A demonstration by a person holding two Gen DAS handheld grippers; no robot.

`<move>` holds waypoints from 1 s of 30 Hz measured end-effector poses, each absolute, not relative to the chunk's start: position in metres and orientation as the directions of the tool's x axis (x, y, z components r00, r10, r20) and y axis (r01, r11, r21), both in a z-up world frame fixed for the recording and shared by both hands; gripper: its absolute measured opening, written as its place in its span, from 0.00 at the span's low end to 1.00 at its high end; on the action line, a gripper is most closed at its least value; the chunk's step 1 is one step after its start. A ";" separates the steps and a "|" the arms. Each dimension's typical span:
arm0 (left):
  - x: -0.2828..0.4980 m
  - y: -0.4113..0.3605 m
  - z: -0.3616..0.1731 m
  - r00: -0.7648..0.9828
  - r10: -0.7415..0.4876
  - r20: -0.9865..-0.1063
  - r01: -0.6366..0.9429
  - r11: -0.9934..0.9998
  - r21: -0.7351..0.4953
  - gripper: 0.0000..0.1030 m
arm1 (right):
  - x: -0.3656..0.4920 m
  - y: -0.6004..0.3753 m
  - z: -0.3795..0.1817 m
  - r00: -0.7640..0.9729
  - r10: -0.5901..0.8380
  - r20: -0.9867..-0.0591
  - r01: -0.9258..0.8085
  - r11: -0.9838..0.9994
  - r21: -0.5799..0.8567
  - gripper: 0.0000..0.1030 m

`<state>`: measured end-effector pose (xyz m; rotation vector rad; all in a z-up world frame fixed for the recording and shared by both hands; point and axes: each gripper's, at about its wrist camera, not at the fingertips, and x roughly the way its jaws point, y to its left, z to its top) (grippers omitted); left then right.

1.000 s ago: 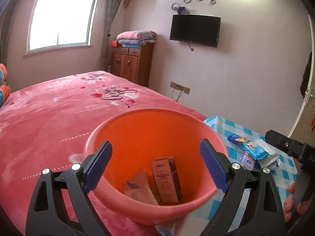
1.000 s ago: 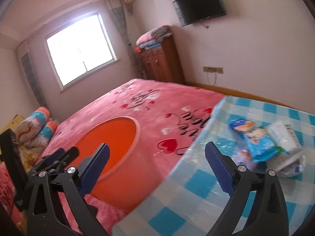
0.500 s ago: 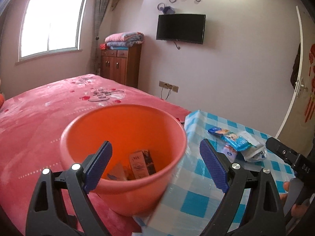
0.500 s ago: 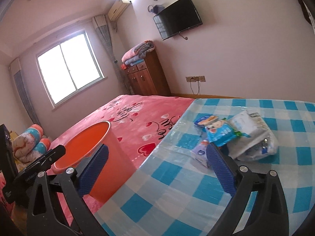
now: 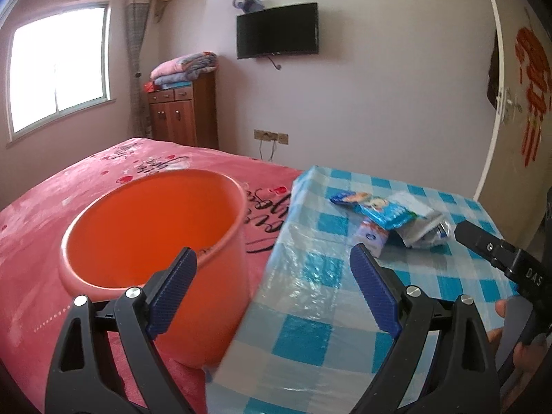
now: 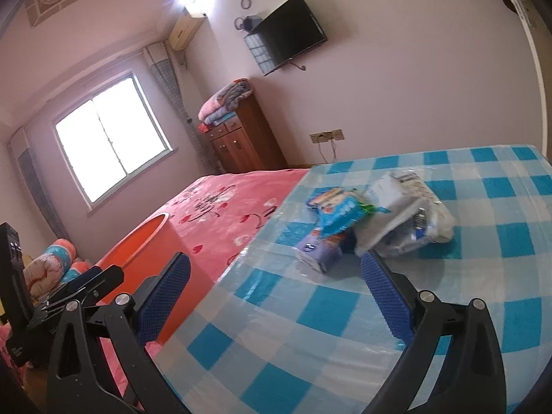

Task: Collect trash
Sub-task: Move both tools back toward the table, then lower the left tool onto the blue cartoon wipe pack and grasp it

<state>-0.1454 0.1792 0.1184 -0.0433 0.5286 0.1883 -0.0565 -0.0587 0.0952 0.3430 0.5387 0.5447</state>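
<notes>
Presently: left gripper (image 5: 272, 288) and right gripper (image 6: 276, 291) both gaping, empty. Wrappers (image 6: 339, 215) are lying on the checked table (image 6: 310, 327); orange bucket (image 5: 155, 241) is standing just beside that table.

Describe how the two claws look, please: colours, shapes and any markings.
Both the left claw and the right claw have black plastic frames with triangular cut-outs, silver screws and blue ribbed pads. The right claw's body, seen from the left wrist, carries white letters "DAS".

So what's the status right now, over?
Left gripper and right gripper open, empty. Wrappers piled on checked table, untouched. Orange bucket beside it. Nothing blocking.
</notes>
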 end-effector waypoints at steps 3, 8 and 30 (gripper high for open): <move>-0.141 0.171 0.117 0.840 0.153 -0.521 -0.170 0.985 0.016 0.88 | -0.052 -0.071 0.088 0.725 0.561 -0.399 -0.374 0.808 0.456 0.95; -0.130 0.158 0.109 0.817 0.077 -0.571 -0.117 0.993 -0.033 0.88 | -0.047 -0.089 0.077 0.725 0.547 -0.418 -0.344 0.814 0.468 0.95; 0.002 0.112 0.093 0.684 -0.130 -0.718 -0.097 0.959 -0.266 0.88 | -0.005 -0.169 0.028 0.663 0.527 -0.532 -0.205 0.811 0.548 0.95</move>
